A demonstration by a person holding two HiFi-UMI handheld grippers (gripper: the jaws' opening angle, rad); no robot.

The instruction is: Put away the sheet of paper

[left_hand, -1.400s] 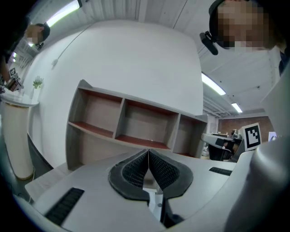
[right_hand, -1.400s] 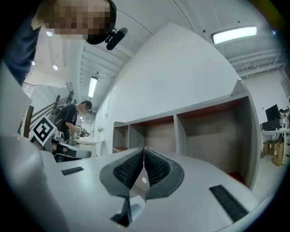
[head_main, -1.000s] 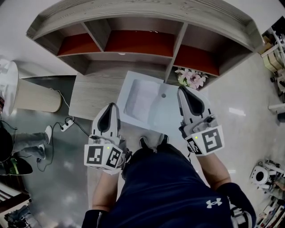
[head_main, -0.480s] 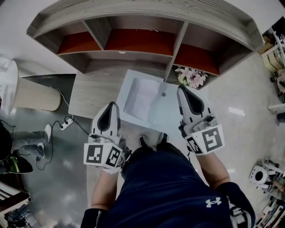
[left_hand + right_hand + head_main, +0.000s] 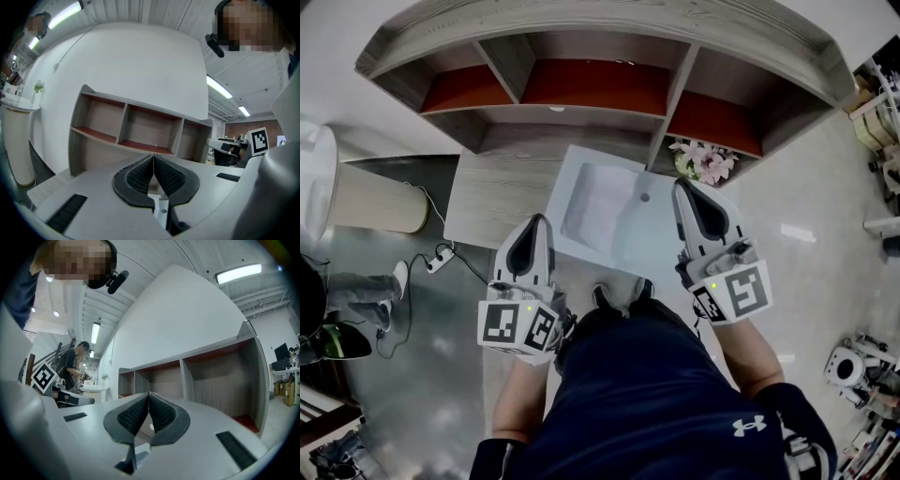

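A white shallow tray (image 5: pixel 623 246) rests on the low wooden table (image 5: pixel 492 202) in front of the shelf unit (image 5: pixel 581 89). A pale sheet of paper (image 5: pixel 595 206) appears to lie inside the tray. My left gripper (image 5: pixel 534 219) hovers at the tray's near left corner, shut, with nothing between its pads. My right gripper (image 5: pixel 682 186) is over the tray's right edge, shut and empty as well. In the left gripper view the left gripper (image 5: pixel 153 157) points at the shelf unit (image 5: pixel 131 131). The right gripper (image 5: pixel 148 393) faces the shelf unit's (image 5: pixel 211 376) compartments in the right gripper view.
A pot of pink flowers (image 5: pixel 703 165) stands just beyond the right gripper by the shelf. A white round pedestal (image 5: pixel 370 202) and a power strip with cable (image 5: pixel 441 263) are on the floor at left. A person's legs (image 5: pixel 356 291) show at the left edge.
Both grippers hold their places over the tray. The person at the left edge has shifted slightly.
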